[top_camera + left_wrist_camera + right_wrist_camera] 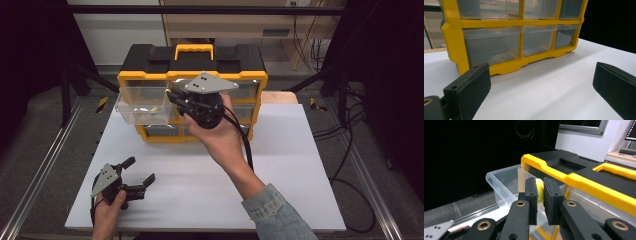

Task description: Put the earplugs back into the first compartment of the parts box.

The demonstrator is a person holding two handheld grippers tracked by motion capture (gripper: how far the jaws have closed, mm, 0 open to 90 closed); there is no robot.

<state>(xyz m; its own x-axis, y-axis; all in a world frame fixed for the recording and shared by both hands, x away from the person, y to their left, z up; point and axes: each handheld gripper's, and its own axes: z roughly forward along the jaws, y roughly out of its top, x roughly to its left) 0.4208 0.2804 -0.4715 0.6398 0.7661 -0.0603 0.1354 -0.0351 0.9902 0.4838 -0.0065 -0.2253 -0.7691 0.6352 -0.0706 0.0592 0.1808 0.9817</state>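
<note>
A yellow and black drawer organizer [192, 62] stands at the back of the white table. Its clear top-left drawer [140, 107] is pulled out. My right gripper [171, 95] hangs over the drawer's right end. In the right gripper view, the right gripper [540, 192] is shut on a small yellow piece [539, 191], above the open drawer [504, 182]. My left gripper [140, 169] rests low at the table's front left, open and holding nothing. In the left gripper view its jaws [541, 75] stand wide apart, facing the organizer's lower drawers [494, 45].
Something small and yellowish [155, 109] lies inside the open drawer. The white table top [280, 165] has bare room in front of the organizer. Metal rails run along both sides, and cables [350, 150] lie on the floor to the right.
</note>
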